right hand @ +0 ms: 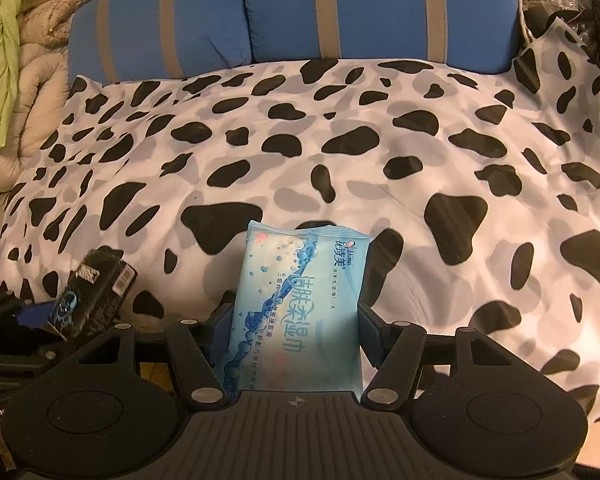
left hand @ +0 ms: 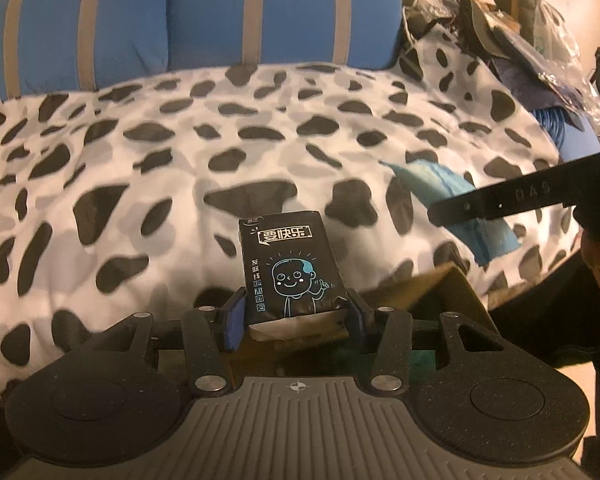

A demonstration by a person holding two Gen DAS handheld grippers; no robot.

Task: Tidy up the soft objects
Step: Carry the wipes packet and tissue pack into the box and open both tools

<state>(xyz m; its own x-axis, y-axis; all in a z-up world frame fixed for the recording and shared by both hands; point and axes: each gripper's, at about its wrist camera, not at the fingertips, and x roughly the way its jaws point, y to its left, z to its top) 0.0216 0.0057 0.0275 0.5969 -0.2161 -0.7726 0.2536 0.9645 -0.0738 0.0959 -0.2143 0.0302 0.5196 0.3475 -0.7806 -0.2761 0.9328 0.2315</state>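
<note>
I have one soft pack in each gripper, both carried above the cow-print duvet point(right hand: 380, 152) on the bed. My left gripper point(left hand: 296, 312) has its fingers closed on the near end of the black tissue pack point(left hand: 290, 264), gripped across its narrow width, so most of the pack sticks out ahead where I can see its printed face and judge where it will land. My right gripper point(right hand: 296, 332) holds the blue wet-wipe pack point(right hand: 300, 304) the same way, the fingers pressing its two long edges with the pack pushed deep between them; a floppy pouch like that would sag if I held it by a corner. In the left wrist view the other gripper crosses in from the right with the wipes beneath it, so the two hands are near each other. A brown cardboard flap point(left hand: 432, 292) shows just below and to the right of the tissue pack; I judge that is a box where these belong, though I cannot see inside it. The striped blue pillows point(right hand: 300, 12) lie well beyond.
</note>
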